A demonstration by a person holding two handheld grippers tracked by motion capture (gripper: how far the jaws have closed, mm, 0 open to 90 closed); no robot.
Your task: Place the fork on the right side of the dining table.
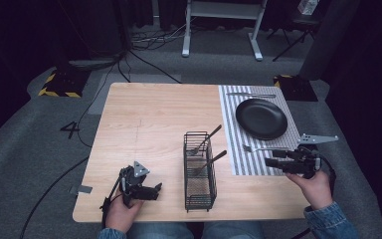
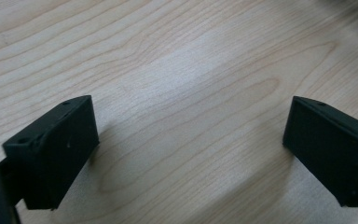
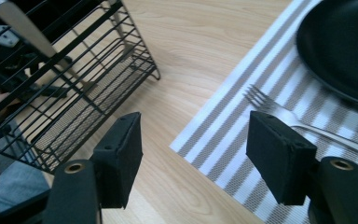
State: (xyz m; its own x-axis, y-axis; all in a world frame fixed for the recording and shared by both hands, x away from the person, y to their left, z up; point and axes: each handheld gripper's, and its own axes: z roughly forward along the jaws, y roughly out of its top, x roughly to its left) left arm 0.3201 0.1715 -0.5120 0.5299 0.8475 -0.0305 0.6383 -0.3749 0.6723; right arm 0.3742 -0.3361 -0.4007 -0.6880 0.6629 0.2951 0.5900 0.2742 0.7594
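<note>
A black wire basket (image 1: 199, 172) stands on the wooden table (image 1: 149, 119) near its front edge, with two metal utensils (image 1: 206, 138) leaning in it. A fork (image 1: 258, 149) lies on the striped placemat (image 1: 238, 149), in front of a black plate (image 1: 261, 118). My right gripper (image 1: 271, 158) hovers open over the mat's near edge, pointing left toward the basket. In the right gripper view its jaws (image 3: 193, 158) stand wide apart with nothing between them; the fork (image 3: 279, 114) lies just past the right jaw, and the basket (image 3: 60, 107) is at the left. My left gripper (image 1: 156, 190) rests open at the front left, over bare wood (image 2: 191, 149).
A knife (image 1: 251, 94) lies at the placemat's far edge, beyond the plate (image 3: 345, 51). A utensil handle (image 3: 23, 25) sticks out of the basket's top. Bare wood stretches across the table's left and far middle. Cables and a stand's feet are on the floor behind.
</note>
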